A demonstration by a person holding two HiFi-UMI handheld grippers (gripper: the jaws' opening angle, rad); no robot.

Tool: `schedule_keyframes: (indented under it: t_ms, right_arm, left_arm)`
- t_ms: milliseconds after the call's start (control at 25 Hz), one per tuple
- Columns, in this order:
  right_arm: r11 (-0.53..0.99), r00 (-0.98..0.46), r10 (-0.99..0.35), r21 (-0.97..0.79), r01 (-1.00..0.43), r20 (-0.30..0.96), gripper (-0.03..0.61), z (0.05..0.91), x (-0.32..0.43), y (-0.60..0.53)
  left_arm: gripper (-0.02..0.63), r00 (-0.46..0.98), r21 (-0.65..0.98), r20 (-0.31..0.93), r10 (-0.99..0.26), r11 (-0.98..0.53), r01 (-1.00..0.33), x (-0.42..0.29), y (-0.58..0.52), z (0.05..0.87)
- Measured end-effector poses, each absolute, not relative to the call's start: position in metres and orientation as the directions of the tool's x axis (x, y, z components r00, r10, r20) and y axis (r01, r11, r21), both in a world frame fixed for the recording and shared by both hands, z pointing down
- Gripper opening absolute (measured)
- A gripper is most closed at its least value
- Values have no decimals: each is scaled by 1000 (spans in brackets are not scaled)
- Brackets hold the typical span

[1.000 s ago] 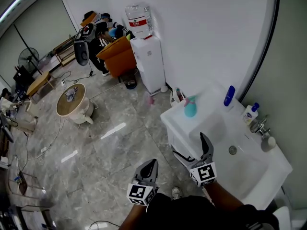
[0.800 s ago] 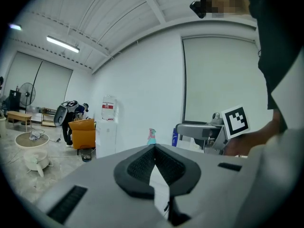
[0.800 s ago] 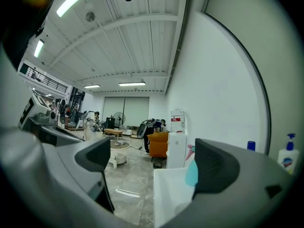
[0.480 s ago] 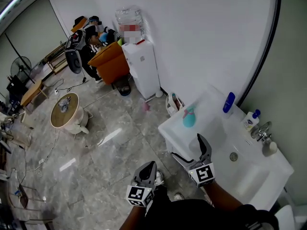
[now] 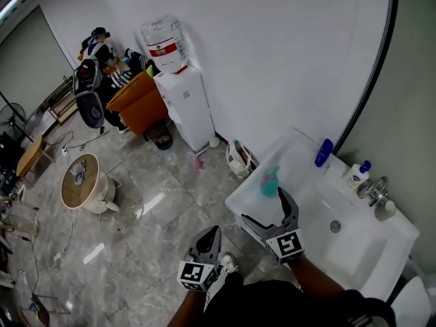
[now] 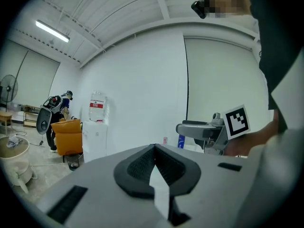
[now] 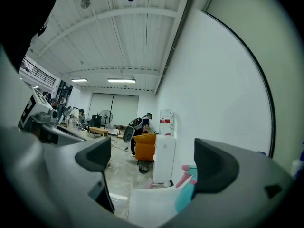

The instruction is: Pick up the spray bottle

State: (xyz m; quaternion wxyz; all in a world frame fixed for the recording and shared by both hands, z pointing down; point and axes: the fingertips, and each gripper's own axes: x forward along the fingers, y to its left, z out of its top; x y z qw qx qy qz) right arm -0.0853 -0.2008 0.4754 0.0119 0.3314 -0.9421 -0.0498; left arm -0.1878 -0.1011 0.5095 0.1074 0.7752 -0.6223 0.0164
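The spray bottle (image 5: 270,182) is teal with a pink trigger and stands on the left end of the white sink counter (image 5: 308,163). My right gripper (image 5: 267,208) hovers open just in front of it, with nothing between its jaws. In the right gripper view the spray bottle (image 7: 186,194) shows low down, close to the inner side of the right jaw, and the right gripper (image 7: 154,163) stands wide open. My left gripper (image 5: 212,233) hangs shut and empty over the floor, left of the counter. The left gripper (image 6: 154,164) shows its pads pressed together.
A blue bottle (image 5: 324,152), a pump soap bottle (image 5: 355,174) and a faucet (image 5: 373,189) line the counter's back by the basin (image 5: 351,247). A basket (image 5: 238,158) sits on the floor by the counter's corner. Further off are a water dispenser (image 5: 184,104), an orange chair (image 5: 139,101) and a round table (image 5: 80,180).
The right gripper has come closer to the spray bottle, still open. The left gripper stays shut. The head view has swung, so the room has shifted in the picture.
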Motion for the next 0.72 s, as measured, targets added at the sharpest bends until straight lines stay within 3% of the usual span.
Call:
schedule_keyframes:
  t_ms: [720]
  right_arm:
    - [591,-585,-805,54,-805,98,548,520,-78,-261]
  left_arm:
    - [-3,434,173,165,-886,-407,-897,-230,-188,522]
